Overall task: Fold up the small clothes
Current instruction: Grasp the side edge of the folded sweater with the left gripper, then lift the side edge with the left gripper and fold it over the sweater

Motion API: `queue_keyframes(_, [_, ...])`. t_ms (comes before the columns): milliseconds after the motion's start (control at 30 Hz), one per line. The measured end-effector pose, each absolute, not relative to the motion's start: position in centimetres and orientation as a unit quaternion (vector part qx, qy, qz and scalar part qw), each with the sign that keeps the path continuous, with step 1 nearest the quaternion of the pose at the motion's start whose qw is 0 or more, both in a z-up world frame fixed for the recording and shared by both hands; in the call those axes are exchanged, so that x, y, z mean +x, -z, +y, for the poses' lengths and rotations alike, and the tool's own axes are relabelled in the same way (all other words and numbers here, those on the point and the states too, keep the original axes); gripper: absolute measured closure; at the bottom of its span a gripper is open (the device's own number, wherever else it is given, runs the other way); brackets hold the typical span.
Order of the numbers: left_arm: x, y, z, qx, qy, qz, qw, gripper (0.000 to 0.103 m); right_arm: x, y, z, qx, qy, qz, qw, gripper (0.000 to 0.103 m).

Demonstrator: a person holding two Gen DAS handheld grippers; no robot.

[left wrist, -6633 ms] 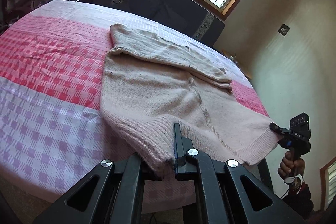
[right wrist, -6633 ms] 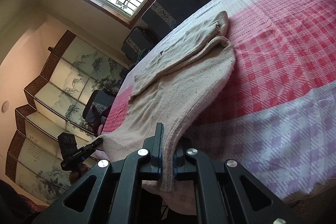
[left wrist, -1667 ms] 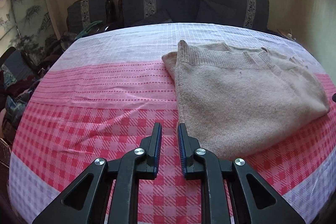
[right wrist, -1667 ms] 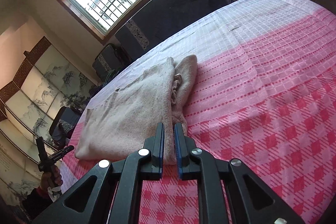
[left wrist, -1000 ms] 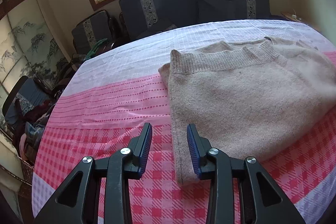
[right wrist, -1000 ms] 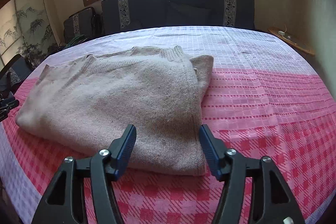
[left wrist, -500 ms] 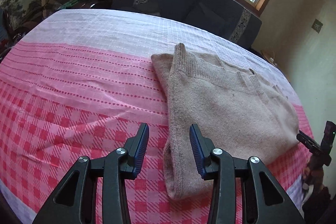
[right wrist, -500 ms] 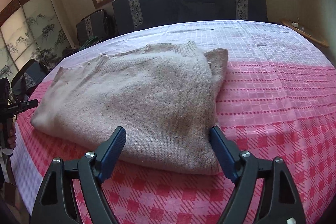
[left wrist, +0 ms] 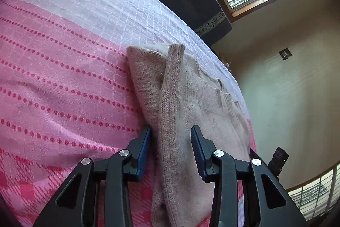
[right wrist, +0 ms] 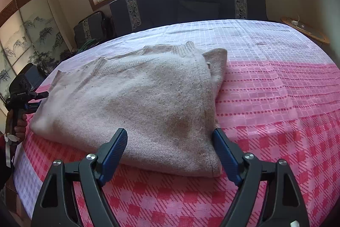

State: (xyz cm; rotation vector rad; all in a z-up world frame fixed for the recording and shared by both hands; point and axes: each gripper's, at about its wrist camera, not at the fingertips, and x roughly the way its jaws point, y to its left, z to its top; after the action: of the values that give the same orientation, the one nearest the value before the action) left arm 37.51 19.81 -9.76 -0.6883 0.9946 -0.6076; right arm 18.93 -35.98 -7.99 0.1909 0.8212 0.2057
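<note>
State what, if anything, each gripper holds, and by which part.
Nothing. The left gripper and right gripper stand open astride the folded sweater, pads not pressing.

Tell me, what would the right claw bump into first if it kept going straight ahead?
Probably the folded beige sweater. The right claw is open with the sweater's near corner right between and ahead of its tips, on the pink checked cloth.
</note>
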Motion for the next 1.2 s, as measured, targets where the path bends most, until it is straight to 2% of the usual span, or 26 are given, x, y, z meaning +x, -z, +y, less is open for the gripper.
queue_keyframes(233, [41.5,9.9,18.2,-0.330,0.341,0.477,0.740,0.064,19.2,8.2,-35.6,0.081,-0.091,0.407,0.905,0.023])
queue_keyframes(433, [41.5,9.1,15.8,-0.269,0.336,0.455,0.780,0.064,19.3,8.3,-35.4,0.078,-0.087,0.412,0.904,0.023])
queue_keyframes(533, [40.5,8.3,14.5,-0.226,0.316,0.447,0.806,0.070,19.4,8.4,-35.3,0.077,-0.087,0.415,0.902,0.022])
queue_keyframes(600, [40.1,8.0,13.8,-0.202,0.300,0.442,0.821,0.078,19.6,8.5,-35.3,0.076,-0.088,0.418,0.901,0.022])
queue_keyframes(967, [40.0,8.7,14.7,-0.210,0.288,0.446,0.821,0.079,19.6,8.6,-35.0,0.077,-0.099,0.421,0.898,0.017])
queue_keyframes(1200, [40.2,9.0,15.0,-0.220,0.290,0.448,0.817,0.079,18.4,8.1,-40.1,0.230,-0.148,0.364,0.890,0.016])
